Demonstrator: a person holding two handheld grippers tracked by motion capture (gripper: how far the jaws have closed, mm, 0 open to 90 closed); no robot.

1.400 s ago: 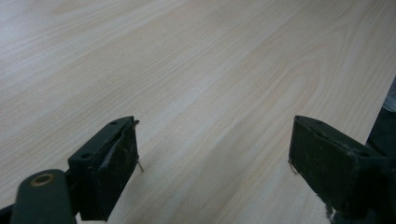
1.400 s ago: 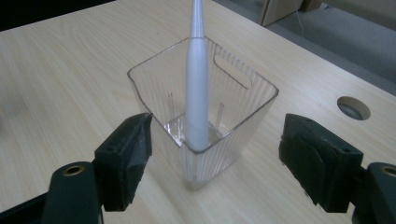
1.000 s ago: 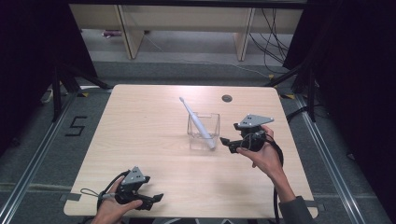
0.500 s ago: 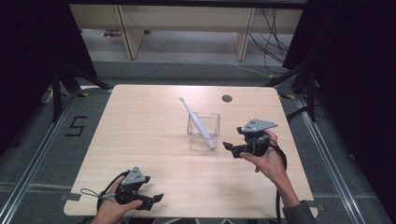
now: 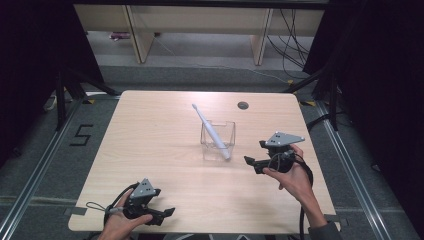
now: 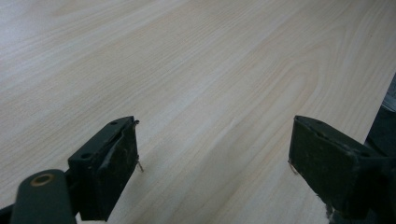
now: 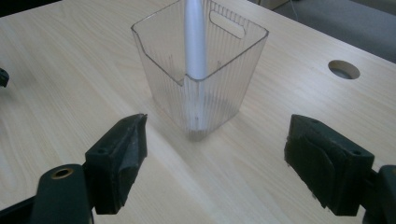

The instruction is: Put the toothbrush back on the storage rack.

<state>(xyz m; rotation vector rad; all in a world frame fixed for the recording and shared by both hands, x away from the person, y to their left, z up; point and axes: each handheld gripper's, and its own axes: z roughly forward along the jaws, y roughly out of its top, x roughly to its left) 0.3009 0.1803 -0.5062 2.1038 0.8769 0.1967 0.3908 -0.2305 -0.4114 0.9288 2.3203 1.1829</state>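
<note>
A clear square plastic cup (image 5: 218, 140) (image 7: 201, 70) stands upright in the middle of the wooden table (image 5: 150, 135). A white toothbrush (image 5: 210, 130) (image 7: 195, 37) leans inside it, its top tilted to the far left. My right gripper (image 5: 254, 164) (image 7: 212, 154) is open, a short way right of the cup, with its jaws pointing at it and nothing between them. My left gripper (image 5: 162, 216) (image 6: 212, 161) rests open near the table's front left edge, over bare wood.
A round cable hole (image 5: 243, 105) (image 7: 343, 69) sits in the table's far right part. Shelving legs and cables stand on the floor beyond the far edge. A floor marking "5" (image 5: 80, 135) lies left of the table.
My right gripper has drawn back from the cup, moving right and toward the front edge. The left gripper has stayed still.
</note>
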